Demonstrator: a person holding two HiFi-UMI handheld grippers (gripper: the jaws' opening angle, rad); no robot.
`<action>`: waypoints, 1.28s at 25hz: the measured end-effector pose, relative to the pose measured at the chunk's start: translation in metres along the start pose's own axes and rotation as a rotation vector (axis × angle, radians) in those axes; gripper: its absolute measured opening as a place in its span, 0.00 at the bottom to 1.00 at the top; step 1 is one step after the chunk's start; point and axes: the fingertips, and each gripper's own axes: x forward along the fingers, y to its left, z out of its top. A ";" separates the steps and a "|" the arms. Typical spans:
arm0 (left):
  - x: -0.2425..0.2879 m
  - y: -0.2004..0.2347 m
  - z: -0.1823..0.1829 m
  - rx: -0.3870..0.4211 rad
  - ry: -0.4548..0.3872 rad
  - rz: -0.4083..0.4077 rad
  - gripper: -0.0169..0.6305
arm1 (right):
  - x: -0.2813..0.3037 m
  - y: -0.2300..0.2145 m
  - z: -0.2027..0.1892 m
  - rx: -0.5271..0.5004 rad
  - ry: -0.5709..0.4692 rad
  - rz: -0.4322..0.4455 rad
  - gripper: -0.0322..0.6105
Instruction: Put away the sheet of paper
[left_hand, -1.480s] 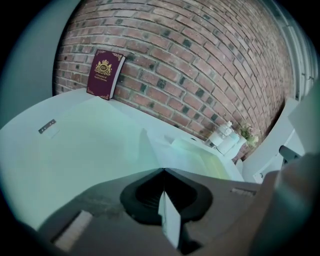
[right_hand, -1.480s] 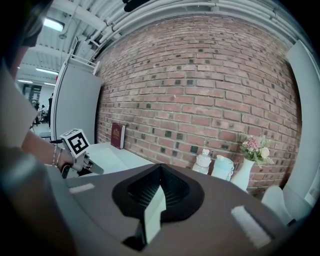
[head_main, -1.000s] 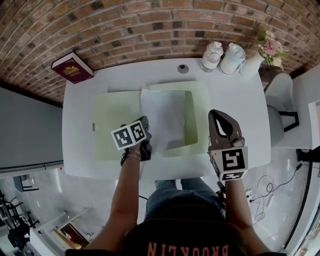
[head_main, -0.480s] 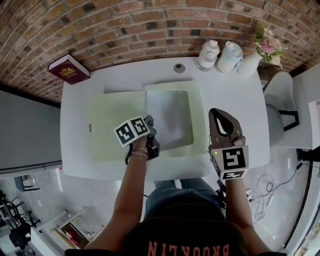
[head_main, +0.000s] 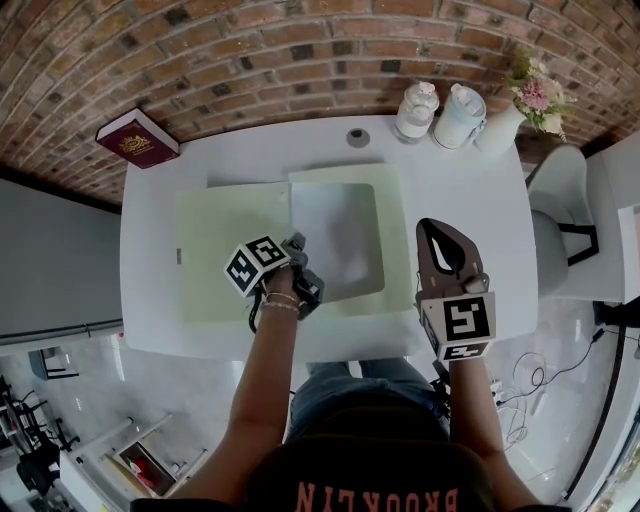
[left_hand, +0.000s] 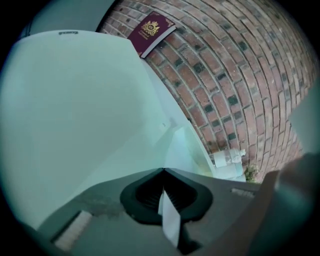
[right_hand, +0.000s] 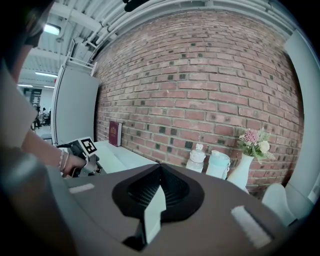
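We found the sheet of paper (head_main: 340, 235) flat in the open folder's (head_main: 215, 240) right half, long axis running away from the person. The left gripper (head_main: 295, 244), shut with nothing visible between its jaws, sat at its left edge, while the right gripper (head_main: 432, 232), shut and empty, stood farther off.

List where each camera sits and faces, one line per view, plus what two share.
Head view: on the head, steeply down at the table; forearms, left gripper, right gripper show.
Left gripper view: along its shut jaws, over the folder toward the brick wall.
Right gripper view: along its shut jaws, toward that wall; left hand shows.
All share the maroon book.
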 end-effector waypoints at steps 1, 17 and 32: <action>0.000 0.000 -0.002 -0.025 0.001 -0.007 0.02 | 0.000 0.000 -0.001 0.001 0.000 0.002 0.05; 0.006 -0.016 -0.015 -0.104 0.019 -0.092 0.34 | 0.001 0.008 0.004 -0.002 -0.015 0.024 0.05; -0.039 -0.020 0.020 0.103 -0.070 -0.080 0.70 | -0.002 0.027 0.021 -0.005 -0.055 0.022 0.05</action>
